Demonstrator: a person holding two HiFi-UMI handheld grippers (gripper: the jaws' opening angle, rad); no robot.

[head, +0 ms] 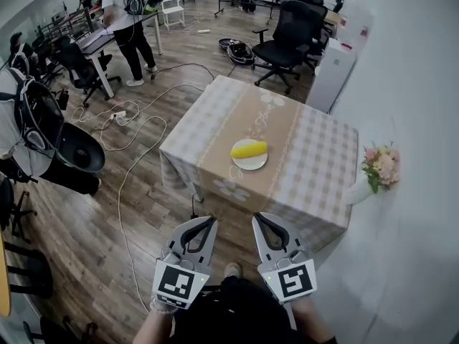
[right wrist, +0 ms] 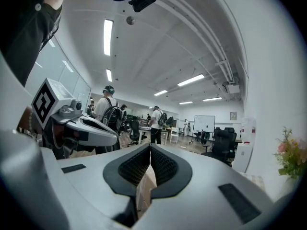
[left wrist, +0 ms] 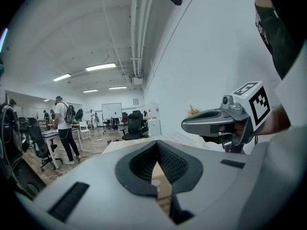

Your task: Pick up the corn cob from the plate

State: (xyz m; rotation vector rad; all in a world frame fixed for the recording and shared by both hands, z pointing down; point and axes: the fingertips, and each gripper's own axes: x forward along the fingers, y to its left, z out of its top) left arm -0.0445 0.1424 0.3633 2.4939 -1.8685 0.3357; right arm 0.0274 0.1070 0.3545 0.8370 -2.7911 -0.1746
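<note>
Jaws together, empty: left gripper [head: 209, 223], right gripper [head: 259, 218]

The left gripper [head: 208, 222] and right gripper [head: 259, 218] are grey with black ribbed pads [left wrist: 170, 164]. Each bears a black-and-white marker cube [head: 180, 284]. The top [head: 229, 308] is dark.

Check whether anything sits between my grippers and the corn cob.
Nothing visible does. The corn cob lies on its plate mid-table; only floor and bare tablecloth lie between it and the left gripper and right gripper. The flowers stand at the right edge.
</note>
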